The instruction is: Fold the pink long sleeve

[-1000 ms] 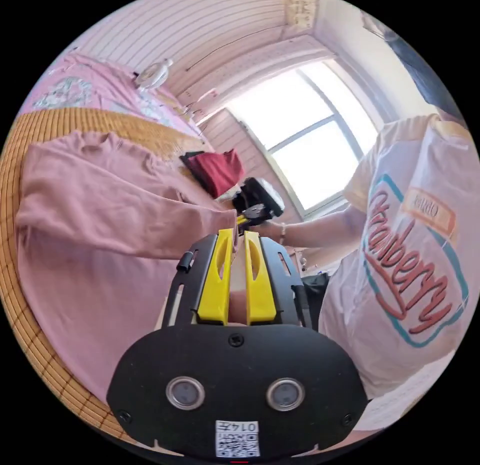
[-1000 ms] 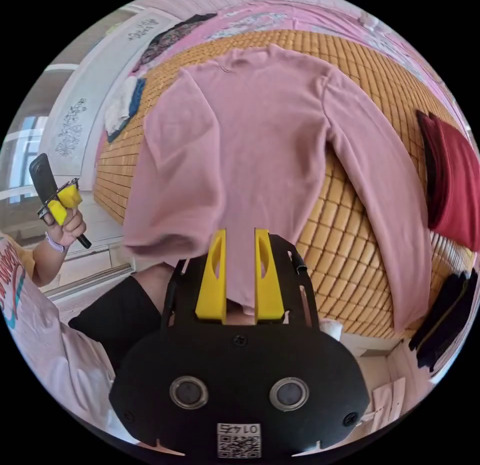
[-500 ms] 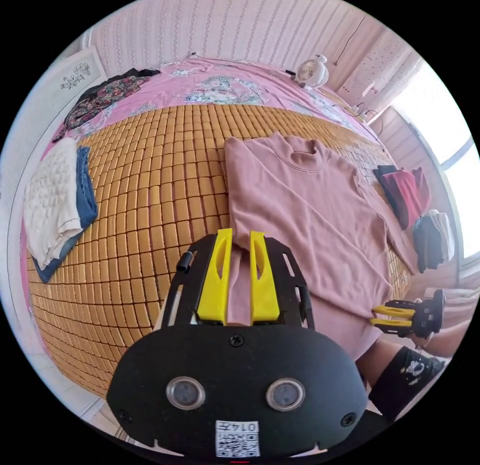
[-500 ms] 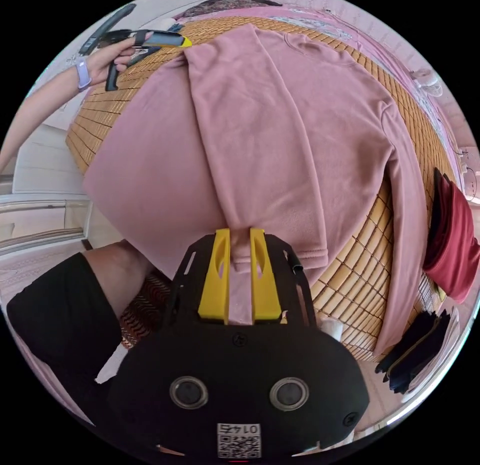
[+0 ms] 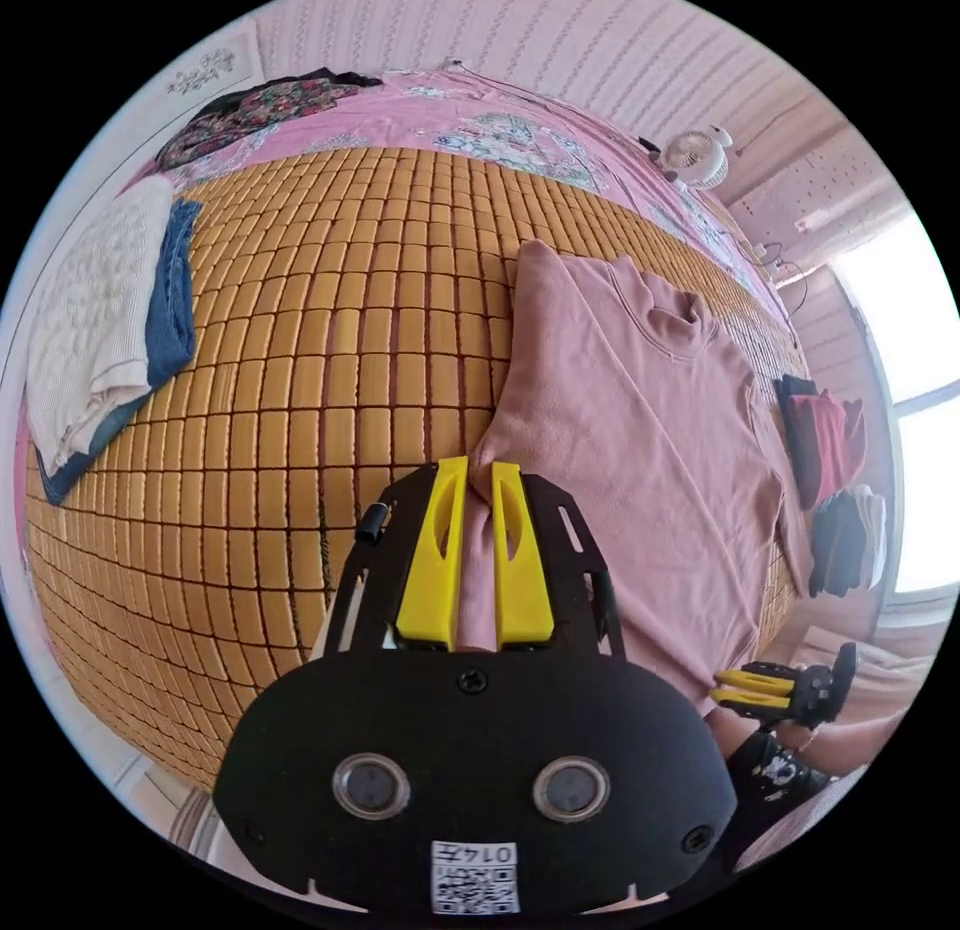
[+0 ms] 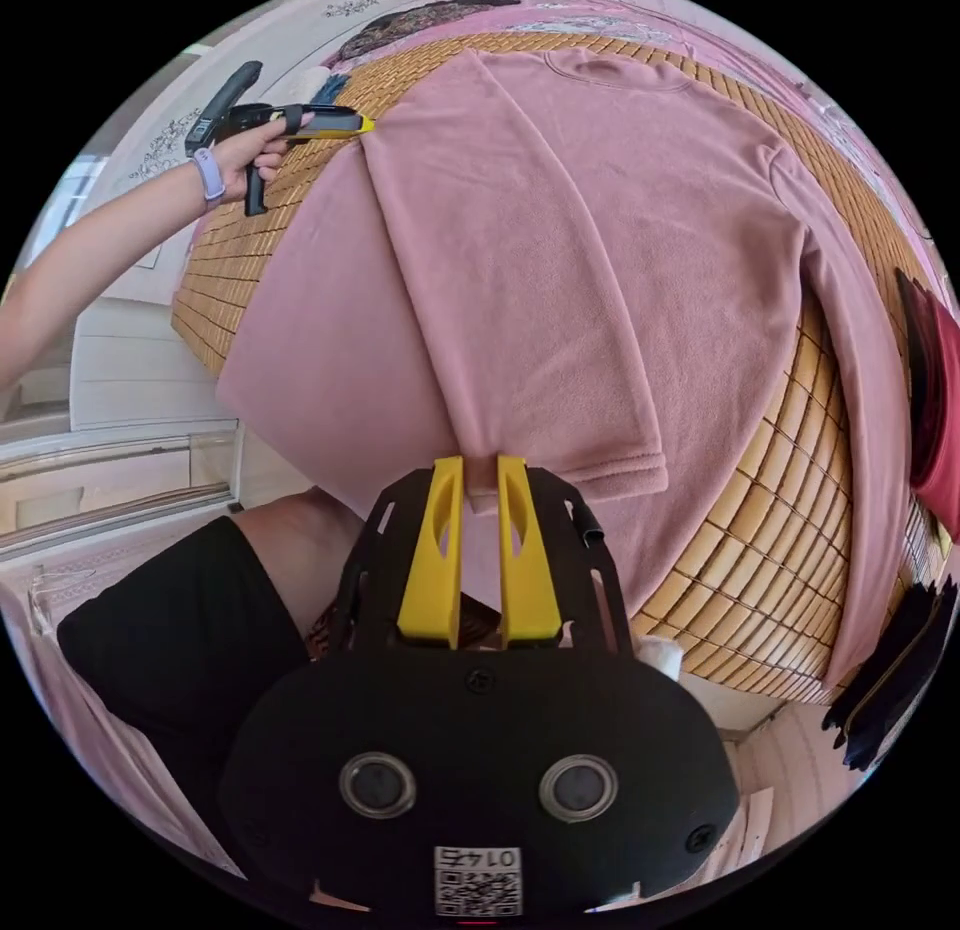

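Folded stack (image 5: 95, 310): white knit on blue denim, at the left edge of the bamboo mat (image 5: 330, 300) in the left gripper view
Left tongs (image 5: 474, 467): jaws nearly together, pinching a fold of the pink long sleeve (image 5: 640, 440); in the right gripper view they (image 6: 360, 124) sit at the shirt's (image 6: 600, 230) folded corner
Pink long sleeve: flat on the mat, collar away from the person, one side folded over the body, hem overhanging the mat's edge
Right tongs (image 6: 480, 462): jaws slightly apart at the cuff of the folded sleeve; whether they press it I cannot tell; in the left gripper view they (image 5: 722, 688) are at the hem
Red garment (image 5: 830, 435): folded, beyond the shirt
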`<action>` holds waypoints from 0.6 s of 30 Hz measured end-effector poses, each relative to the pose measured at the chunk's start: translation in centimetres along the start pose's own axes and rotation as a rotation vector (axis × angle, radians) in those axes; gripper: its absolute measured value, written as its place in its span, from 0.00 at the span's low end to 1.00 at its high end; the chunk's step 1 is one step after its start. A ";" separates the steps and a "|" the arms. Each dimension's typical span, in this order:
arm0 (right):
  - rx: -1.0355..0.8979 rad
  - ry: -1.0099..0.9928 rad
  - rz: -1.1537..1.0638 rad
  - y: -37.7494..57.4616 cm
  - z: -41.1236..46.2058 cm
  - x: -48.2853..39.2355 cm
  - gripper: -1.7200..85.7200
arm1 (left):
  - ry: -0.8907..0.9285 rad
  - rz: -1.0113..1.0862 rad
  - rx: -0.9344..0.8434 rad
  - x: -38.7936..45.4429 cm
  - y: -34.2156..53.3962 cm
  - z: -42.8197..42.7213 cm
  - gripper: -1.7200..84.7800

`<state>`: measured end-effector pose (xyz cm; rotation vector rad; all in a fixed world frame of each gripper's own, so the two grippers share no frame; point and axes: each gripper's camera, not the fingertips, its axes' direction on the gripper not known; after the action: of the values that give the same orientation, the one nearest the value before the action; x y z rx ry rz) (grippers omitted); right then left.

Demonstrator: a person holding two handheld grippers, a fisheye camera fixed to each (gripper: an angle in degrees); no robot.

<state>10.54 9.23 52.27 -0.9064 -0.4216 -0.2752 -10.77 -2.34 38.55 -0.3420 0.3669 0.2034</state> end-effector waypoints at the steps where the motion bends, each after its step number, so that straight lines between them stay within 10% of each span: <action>1: 0.006 -0.025 -0.001 0.9 -0.8 0.7 0.10 | 0.007 -0.004 0.011 -0.1 0.1 -0.3 0.08; 7: 0.193 -0.049 0.379 8.2 -6.3 11.3 0.11 | -0.017 0.138 0.139 3.6 2.9 -5.1 0.07; 18: 0.809 -0.320 1.330 25.5 -7.8 28.4 0.14 | 0.154 0.416 -0.177 17.9 5.0 4.2 0.01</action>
<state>47.77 16.53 43.36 -0.2713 -0.1175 1.1984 5.64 6.21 33.94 -0.4554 0.5731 0.6217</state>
